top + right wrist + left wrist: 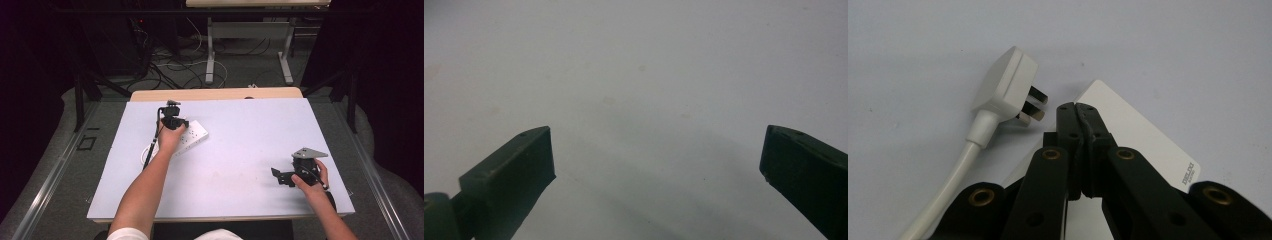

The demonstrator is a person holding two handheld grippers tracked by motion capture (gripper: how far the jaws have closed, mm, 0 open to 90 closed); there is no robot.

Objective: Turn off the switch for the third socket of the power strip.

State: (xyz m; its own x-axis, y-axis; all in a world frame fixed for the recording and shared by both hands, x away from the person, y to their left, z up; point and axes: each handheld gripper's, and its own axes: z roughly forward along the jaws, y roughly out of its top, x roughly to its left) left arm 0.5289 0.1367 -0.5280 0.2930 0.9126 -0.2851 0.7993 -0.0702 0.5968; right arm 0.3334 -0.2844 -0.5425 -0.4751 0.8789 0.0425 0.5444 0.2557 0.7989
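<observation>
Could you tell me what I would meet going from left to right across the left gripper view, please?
White cable → white plug → shut left claw → white power strip, lying under and beyond that claw.

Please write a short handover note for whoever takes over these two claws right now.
Left claw: jaws shut, nothing between them, tips over the white power strip.
Right claw: jaws wide open and empty, over bare table at the right.
Things: the white plug lies unplugged on the table beside the strip, prongs facing it, its cable trailing away.
Done: nothing plugged in.
Left: probably grasp the plug and push it into a socket, perhaps steadying the strip with the right claw.
</observation>
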